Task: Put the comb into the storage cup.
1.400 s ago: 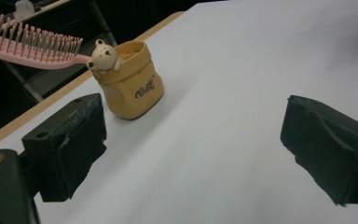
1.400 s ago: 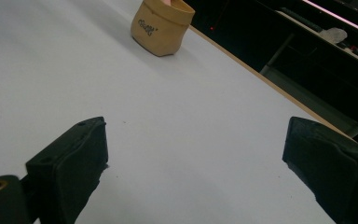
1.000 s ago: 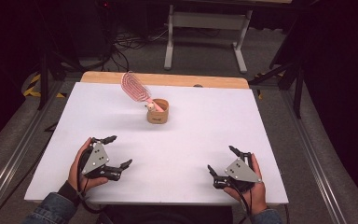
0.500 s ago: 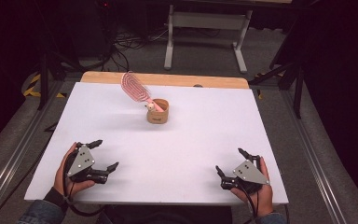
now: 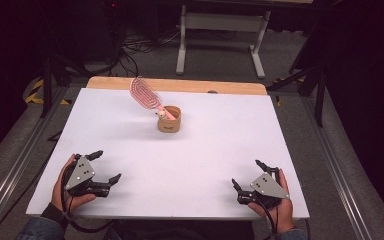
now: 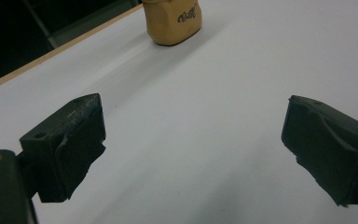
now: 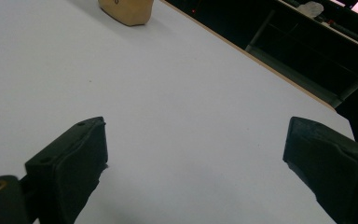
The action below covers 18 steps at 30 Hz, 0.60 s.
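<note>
Left gripper (image 5: 105, 166) held low in the person's left hand (image 5: 66, 187), jaws spread wide, nothing between them. Right gripper (image 5: 248, 175) held in the right hand (image 5: 276, 210), jaws likewise wide apart and empty. Both point forward, well apart.

1. The table (image 5: 130, 130) top is plain white, with a light wood strip along its far edge in the upper middle of the high view.
2. The cup (image 5: 169, 120), just above frame centre, is tan, with dark lettering on its side.
3. The hairbrush (image 5: 146, 93) standing in it is pink, its head marked with curved lines.
4. The left gripper (image 5: 105, 167), lower left, and the right gripper (image 5: 246, 174), lower right, are black with grey top plates.
5. The floor around is grey carpet.
</note>
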### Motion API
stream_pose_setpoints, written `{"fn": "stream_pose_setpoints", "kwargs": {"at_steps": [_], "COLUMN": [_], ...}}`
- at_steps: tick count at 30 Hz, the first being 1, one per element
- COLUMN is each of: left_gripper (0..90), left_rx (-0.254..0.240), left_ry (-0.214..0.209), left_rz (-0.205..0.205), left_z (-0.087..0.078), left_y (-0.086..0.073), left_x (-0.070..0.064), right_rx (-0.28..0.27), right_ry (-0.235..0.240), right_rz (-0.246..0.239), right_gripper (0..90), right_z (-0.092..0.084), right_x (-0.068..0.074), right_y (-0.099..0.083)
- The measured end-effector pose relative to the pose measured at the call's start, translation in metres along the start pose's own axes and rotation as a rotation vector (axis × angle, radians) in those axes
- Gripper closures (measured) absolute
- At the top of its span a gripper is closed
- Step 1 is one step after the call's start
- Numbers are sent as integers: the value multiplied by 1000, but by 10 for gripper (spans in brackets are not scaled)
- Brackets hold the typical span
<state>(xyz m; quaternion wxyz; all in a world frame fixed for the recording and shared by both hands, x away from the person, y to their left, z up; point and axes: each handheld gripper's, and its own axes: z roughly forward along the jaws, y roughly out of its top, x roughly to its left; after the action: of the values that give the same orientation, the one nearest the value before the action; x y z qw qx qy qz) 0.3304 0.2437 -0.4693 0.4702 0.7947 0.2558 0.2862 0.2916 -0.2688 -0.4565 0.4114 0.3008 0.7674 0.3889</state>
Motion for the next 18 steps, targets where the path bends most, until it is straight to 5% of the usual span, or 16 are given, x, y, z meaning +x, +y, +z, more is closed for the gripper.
{"fn": "stream_pose_setpoints", "kwargs": {"at_steps": [18], "left_gripper": [74], "left_rx": [-11], "left_ry": [-10], "left_rz": [4], "left_z": [-2], "left_y": [-2], "left_x": [-1], "right_rx": [-1], "right_ry": [-2], "right_rz": [-13], "right_gripper": [69], "right_z": [0], "right_x": [5], "right_y": [5]}}
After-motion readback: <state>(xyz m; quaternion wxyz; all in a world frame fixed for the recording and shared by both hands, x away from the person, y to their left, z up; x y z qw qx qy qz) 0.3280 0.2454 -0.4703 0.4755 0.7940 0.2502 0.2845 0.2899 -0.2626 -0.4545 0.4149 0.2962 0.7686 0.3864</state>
